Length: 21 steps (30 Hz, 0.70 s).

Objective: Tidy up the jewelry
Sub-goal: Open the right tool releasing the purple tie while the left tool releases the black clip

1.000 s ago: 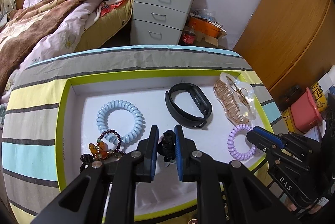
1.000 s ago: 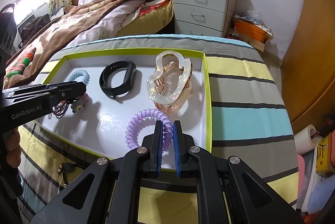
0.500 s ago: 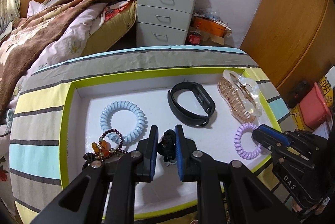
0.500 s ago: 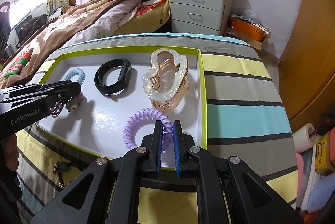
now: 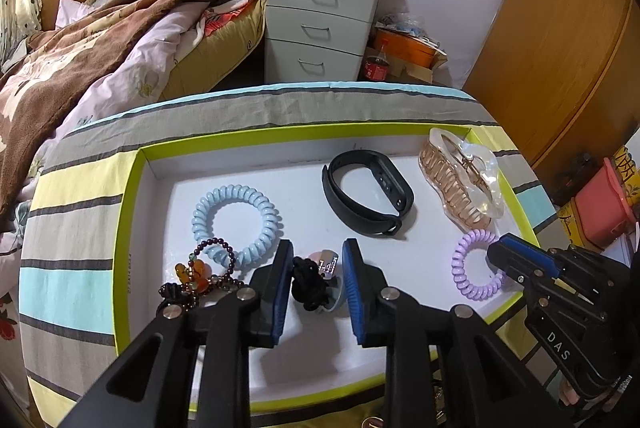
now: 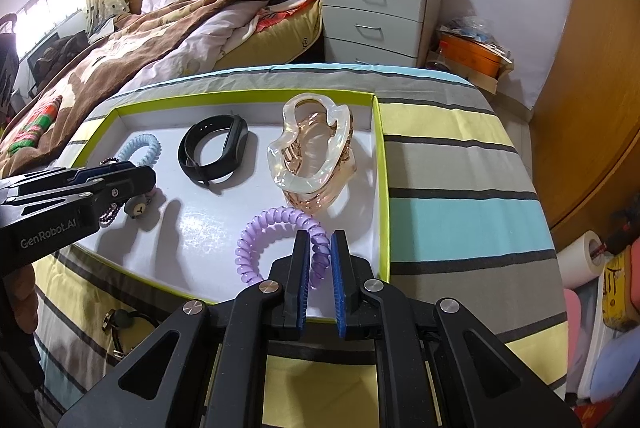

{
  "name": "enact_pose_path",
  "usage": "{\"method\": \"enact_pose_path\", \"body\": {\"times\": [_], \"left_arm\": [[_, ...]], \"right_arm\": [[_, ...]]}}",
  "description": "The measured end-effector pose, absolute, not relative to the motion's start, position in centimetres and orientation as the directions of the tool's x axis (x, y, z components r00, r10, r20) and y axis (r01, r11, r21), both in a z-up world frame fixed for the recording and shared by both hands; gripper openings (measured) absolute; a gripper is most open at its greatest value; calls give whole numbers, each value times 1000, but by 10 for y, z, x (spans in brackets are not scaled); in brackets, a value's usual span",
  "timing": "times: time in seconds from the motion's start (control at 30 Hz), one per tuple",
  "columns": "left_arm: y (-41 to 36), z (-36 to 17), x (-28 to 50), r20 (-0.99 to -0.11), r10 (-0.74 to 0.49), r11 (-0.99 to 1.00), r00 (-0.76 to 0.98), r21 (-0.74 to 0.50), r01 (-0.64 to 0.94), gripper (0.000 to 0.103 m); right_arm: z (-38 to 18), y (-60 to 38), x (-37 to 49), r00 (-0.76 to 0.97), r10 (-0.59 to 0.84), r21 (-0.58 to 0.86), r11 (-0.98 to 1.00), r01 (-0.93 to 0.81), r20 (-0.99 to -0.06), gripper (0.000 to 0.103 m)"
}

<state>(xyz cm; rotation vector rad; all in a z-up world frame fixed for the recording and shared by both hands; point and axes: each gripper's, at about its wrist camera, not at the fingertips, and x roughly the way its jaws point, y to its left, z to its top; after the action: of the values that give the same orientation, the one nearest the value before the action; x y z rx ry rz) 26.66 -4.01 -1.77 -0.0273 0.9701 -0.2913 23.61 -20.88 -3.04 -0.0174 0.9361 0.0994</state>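
Note:
A white tray with a green rim point(image 5: 132, 188) lies on the striped cloth. In it are a light blue coil hair tie point(image 5: 234, 218), a dark bead bracelet point(image 5: 200, 274), a black wristband point(image 5: 366, 198), a clear hair claw point(image 5: 460, 180) and a purple coil hair tie point(image 5: 474, 270). My left gripper point(image 5: 316, 282) is open around a black hair tie with a charm point(image 5: 314, 282) that lies in the tray. My right gripper point(image 6: 320, 252) is shut on the purple coil hair tie point(image 6: 276, 240) at the tray's near right corner.
A bed point(image 5: 100, 48) and a white drawer unit point(image 5: 320, 24) stand behind the table. A wooden wardrobe point(image 5: 560, 28) is at the right. A small dark hair tie with a metal piece point(image 6: 120, 324) lies on the cloth outside the tray's front edge.
My left gripper's jaws have opened, and the black hair tie now lies loose between them. The right gripper stays closed on the purple coil.

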Motion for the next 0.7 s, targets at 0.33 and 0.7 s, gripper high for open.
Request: {"method": "enact_pose_path", "body": {"times": [0.33, 0.7], "left_arm": [[-40, -15, 265, -806, -257, 961, 533, -153, 232, 39], [-37, 3, 242, -777, -287, 953, 561, -171, 250, 52]], "right_arm": [[-26, -211, 234, 599, 87, 44, 995, -86, -796, 14], [-10, -215, 214, 638, 107, 74, 994, -78, -762, 24]]}}
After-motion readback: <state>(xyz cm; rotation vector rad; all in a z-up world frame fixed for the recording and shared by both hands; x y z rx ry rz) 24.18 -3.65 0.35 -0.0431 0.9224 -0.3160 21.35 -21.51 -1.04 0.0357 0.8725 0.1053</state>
